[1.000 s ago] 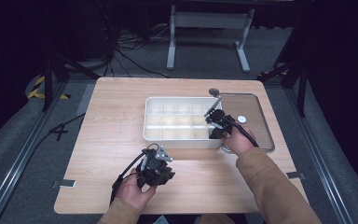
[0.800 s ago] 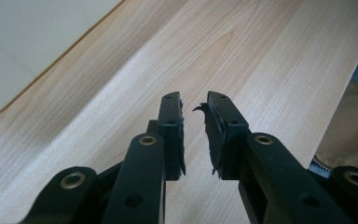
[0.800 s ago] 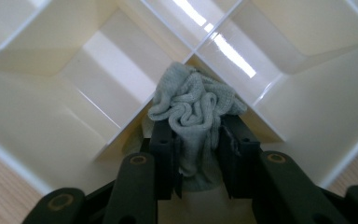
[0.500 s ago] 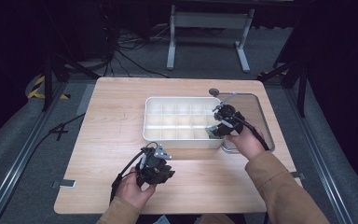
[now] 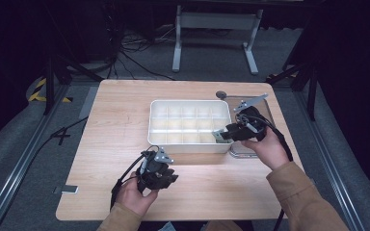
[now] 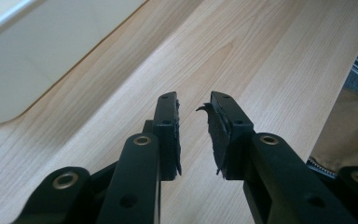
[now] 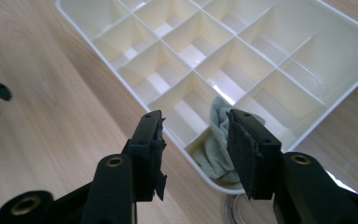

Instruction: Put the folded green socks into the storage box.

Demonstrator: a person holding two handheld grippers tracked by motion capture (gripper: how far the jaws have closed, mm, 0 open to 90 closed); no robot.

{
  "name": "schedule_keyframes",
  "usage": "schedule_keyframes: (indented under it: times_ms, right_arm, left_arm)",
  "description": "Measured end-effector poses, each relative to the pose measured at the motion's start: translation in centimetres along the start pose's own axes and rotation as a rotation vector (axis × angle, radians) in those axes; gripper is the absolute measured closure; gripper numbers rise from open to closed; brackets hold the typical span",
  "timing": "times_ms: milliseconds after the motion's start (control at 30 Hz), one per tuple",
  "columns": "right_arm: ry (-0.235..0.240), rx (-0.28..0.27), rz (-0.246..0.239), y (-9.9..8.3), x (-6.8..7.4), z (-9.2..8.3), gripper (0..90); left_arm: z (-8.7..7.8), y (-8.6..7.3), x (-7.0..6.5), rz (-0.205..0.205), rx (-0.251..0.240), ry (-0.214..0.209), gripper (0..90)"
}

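Observation:
A white box [image 5: 153,126] of several compartments sits mid-table. A pale green cloth [image 7: 218,140] lies bunched in its near corner compartment. My right gripper [image 7: 195,119] hovers just above that corner [image 5: 220,135]; its jaws have just been opening and stand open, with the cloth below them and free of the pads. My left gripper [image 5: 149,156] rests low over the bare wood in front of the box. Its jaws [image 6: 193,100] have also just been opening and are open with nothing between them.
A clear lid [image 5: 268,109] lies flat against the box's right side, with a small round grey thing [image 5: 220,94] at its far corner. The box wall [image 6: 32,60] stands close ahead of the left gripper. The wooden table [image 5: 115,110] ends near both forearms.
My right gripper has lifted out of the box and drawn back to its front right corner. The left hand has hardly moved.

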State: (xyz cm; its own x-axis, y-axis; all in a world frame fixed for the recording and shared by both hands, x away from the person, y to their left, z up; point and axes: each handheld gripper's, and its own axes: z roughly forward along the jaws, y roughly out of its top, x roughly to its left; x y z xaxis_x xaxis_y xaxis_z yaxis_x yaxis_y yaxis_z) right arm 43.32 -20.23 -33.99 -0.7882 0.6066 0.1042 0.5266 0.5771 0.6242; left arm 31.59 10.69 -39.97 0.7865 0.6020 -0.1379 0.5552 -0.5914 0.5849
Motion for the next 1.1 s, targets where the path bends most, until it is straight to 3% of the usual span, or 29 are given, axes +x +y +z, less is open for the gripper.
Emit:
schedule_keyframes:
  times_ms: [567,833,1100]
  right_arm:
    - [0.114,-0.112,-0.099,-3.4,3.7,-2.8,48.1]
    - [0.152,-0.152,-0.122,-6.1,5.0,-2.5,46.4]
    - [0.148,-0.155,-0.116,-7.9,5.2,-1.5,44.3]
  left_arm:
    - [-1.7,-0.6,0.0,-0.005,-0.03,0.004,68.0]
    - [-2.1,-1.0,-0.1,0.019,-0.048,0.021,62.4]
    - [-2.2,-1.5,-0.1,0.038,-0.065,0.022,57.1]
